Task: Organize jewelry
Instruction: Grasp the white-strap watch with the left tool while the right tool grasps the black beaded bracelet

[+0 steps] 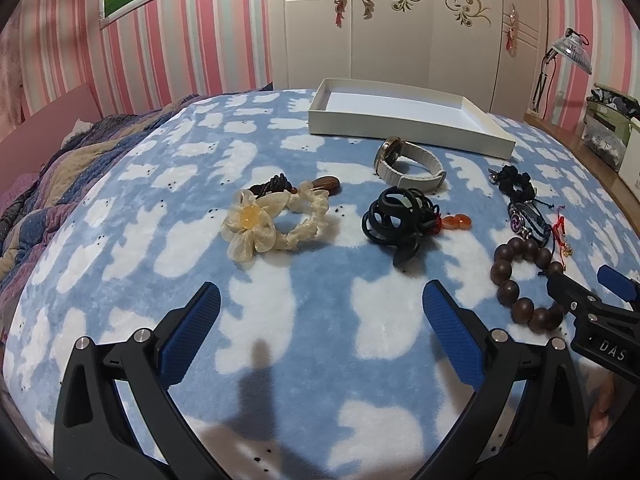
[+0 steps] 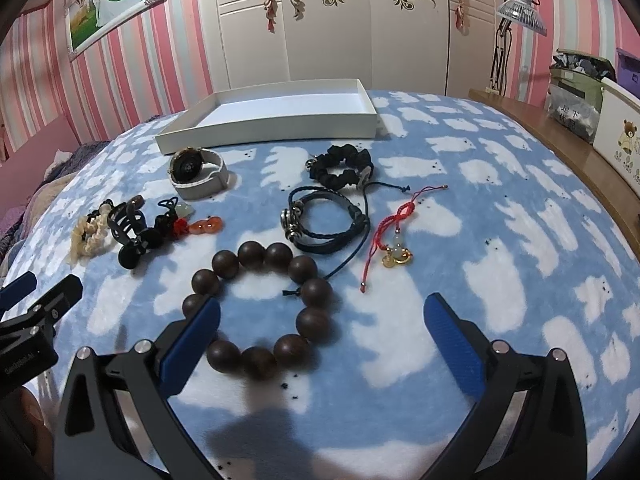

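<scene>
Jewelry lies scattered on a blue blanket with white bears. My left gripper (image 1: 320, 304) is open and empty, above bare blanket in front of a cream flower scrunchie (image 1: 272, 220) and a black hair claw (image 1: 396, 216). My right gripper (image 2: 322, 316) is open, its jaws either side of a dark wooden bead bracelet (image 2: 260, 304), left finger (image 2: 192, 336) over its left beads. Beyond lie a dark leather bracelet (image 2: 324, 220), a red cord charm (image 2: 392, 240), a black scrunchie (image 2: 344, 166) and a white-strapped watch (image 2: 198, 174). An empty white box lid (image 2: 272, 120) stands at the back.
A wooden ledge (image 2: 560, 152) with storage boxes runs along the right. A striped quilt (image 1: 60, 176) is bunched at the left. A wardrobe and a lamp (image 2: 520, 12) stand behind the bed. The right gripper shows in the left wrist view (image 1: 592, 292).
</scene>
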The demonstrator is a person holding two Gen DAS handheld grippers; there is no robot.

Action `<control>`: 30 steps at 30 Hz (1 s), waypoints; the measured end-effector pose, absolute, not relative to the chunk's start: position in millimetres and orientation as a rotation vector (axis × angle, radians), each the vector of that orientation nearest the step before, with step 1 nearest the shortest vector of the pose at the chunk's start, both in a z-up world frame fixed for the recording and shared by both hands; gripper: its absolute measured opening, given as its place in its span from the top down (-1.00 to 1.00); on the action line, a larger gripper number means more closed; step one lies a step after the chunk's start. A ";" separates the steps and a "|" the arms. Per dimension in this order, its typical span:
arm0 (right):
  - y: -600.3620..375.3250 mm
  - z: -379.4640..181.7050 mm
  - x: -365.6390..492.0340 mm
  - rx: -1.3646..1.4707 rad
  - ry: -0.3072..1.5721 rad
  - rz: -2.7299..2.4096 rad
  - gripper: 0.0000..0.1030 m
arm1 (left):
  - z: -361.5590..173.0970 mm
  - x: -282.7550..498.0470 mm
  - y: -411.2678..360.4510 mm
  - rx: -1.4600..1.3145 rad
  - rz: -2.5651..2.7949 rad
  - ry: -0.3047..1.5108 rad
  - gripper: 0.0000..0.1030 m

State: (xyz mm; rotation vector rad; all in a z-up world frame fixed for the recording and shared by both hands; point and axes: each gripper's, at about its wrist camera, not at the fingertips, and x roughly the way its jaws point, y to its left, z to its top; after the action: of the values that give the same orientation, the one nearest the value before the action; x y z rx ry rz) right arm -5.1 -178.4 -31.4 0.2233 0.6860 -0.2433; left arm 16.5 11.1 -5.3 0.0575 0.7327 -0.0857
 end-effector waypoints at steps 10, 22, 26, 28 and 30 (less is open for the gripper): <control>-193.8 -12.2 0.7 0.232 0.685 -0.306 -0.97 | 7.9 29.9 17.6 0.053 -0.078 0.759 -0.94; -219.1 27.7 53.5 0.233 0.758 -0.221 -0.97 | 57.7 100.5 -5.5 0.115 -0.179 0.880 -0.94; -223.6 34.3 79.5 0.162 0.795 -0.244 -0.97 | 54.3 136.7 -19.8 0.123 -0.216 0.955 -0.94; -228.6 36.2 91.8 0.157 0.815 -0.240 -0.97 | 49.6 151.2 -25.0 0.107 -0.237 0.993 -0.94; -233.3 36.2 105.1 0.166 0.835 -0.229 -0.97 | 42.9 162.6 -29.9 0.108 -0.238 1.026 -0.94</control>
State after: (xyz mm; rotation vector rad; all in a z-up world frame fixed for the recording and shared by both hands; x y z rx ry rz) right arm 105.1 -233.3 36.2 0.1664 0.8353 -0.2288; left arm 162.6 -29.9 42.9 0.1081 1.0263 -0.2384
